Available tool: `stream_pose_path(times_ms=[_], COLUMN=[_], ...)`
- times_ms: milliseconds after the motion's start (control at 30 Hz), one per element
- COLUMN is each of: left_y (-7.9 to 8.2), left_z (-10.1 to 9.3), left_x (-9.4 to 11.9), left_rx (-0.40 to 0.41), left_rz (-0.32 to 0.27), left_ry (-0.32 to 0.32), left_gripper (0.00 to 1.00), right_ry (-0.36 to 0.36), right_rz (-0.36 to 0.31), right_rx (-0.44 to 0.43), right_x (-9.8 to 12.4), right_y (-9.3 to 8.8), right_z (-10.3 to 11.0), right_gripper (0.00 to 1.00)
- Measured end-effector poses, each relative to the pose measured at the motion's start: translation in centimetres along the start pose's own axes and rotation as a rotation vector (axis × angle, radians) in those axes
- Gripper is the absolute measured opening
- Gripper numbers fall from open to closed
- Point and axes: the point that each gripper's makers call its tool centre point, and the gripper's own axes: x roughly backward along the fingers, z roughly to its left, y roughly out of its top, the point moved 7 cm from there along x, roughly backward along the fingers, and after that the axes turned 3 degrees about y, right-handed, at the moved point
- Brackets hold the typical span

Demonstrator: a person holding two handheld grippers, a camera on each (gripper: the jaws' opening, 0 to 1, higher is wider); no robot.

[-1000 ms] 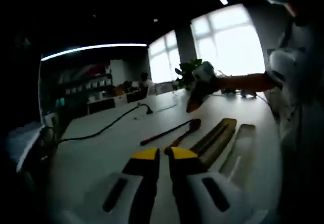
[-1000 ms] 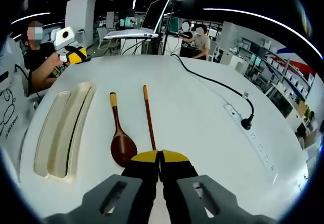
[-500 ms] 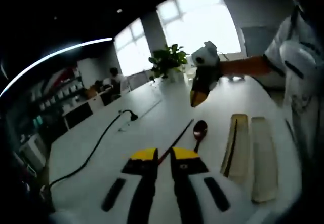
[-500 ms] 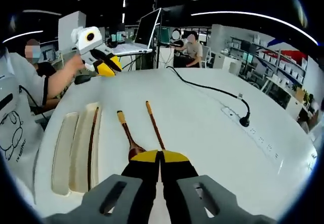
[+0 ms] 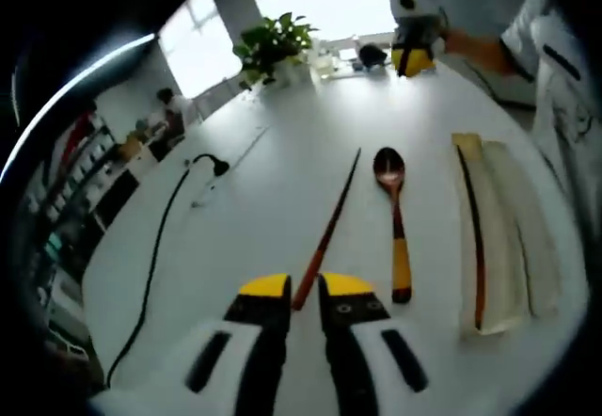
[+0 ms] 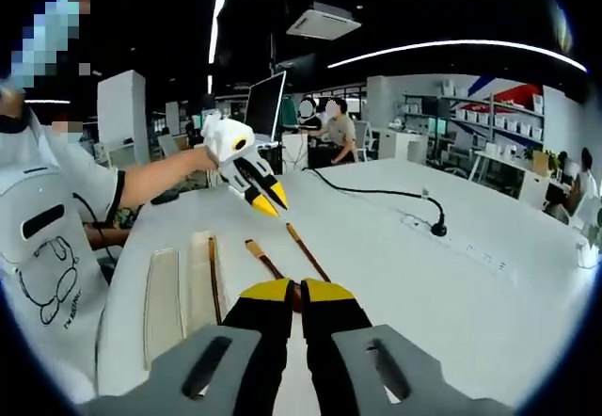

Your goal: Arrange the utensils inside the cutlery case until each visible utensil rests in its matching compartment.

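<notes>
We see a white table point(image 5: 245, 209) past our left gripper point(image 5: 303, 289).
On it lie a chopstick point(image 5: 331, 223), a spoon point(image 5: 395, 218) and the cutlery case point(image 5: 503, 237).

The left gripper point(image 5: 293, 296) now sits higher over the white surface point(image 5: 254, 190) than a second ago, its closed yellow-padded jaws above the near end of the loose dark wooden chopstick point(image 5: 328, 231), which it earlier stood beside. The right gripper point(image 6: 293, 292) has pulled back from the dark wooden spoon point(image 6: 268, 263) and tilted up. One second ago the cream two-slot cutlery case point(image 5: 501, 235) showed no utensil; now a second dark chopstick point(image 5: 476, 237) lies in one slot.
</notes>
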Motion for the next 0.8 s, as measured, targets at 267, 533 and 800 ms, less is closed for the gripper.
stream_pose_path(times_ms=[267,533,800], left_y=[0.2,0.5,0.6], left_z=[-0.3,-0.4,-0.8], left_x=[-1.3,-2.3,-3.4], left_rx=[-0.055,-0.117,-0.114], left_rz=[0.077,0.173,0.240], left_ry=[-0.074,-0.111,-0.174], left_gripper=[0.17,0.16,0.16], right_ry=[-0.009,-0.005,-0.029], right_rz=[-0.068,-0.110,-0.120], right_rx=[-0.009,-0.028,-0.050], right_x=[2.2,2.7,4.0], right_y=[1.1,0.9,0.4], right_z=[1.0,1.7,1.8], right_gripper=[0.02,0.02,0.02])
